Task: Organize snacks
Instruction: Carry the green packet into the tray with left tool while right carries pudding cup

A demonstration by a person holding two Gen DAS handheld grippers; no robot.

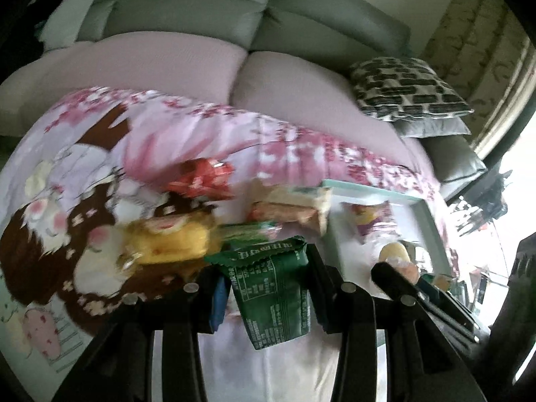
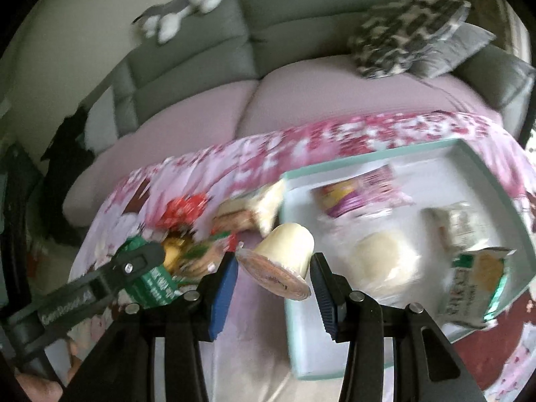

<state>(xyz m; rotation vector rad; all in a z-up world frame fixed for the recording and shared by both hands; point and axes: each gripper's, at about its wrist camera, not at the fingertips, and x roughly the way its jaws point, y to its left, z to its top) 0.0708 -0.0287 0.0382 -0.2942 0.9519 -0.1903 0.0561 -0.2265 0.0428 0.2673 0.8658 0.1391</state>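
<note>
Left claw [image 1: 264, 288]: jaws closed on a green packet [image 1: 271, 288], gripped near its top seal, body hanging toward the camera. The packet's long axis runs near–far along the fingers.

Right claw [image 2: 273, 268]: a pudding cup [image 2: 284, 251] sits between the pads, tipped on its side with the foil lid facing near-left. The jaws look spread wider than the cup, and gaps show on both sides, so a firm hold cannot be confirmed. Frame blurred.

The tray [image 2: 294, 335] lies to the right on the covered surface [image 2: 254, 154]. The cup hangs right at the tray's near-left rim. The green packet is well left of it, over the loose snack pile [image 1: 201, 221].

Judgement: the right claw is nearer the tray, so the cup likely goes in first. The left claw needs a rightward carry past the rim.

Tray already holds several packets.
</note>
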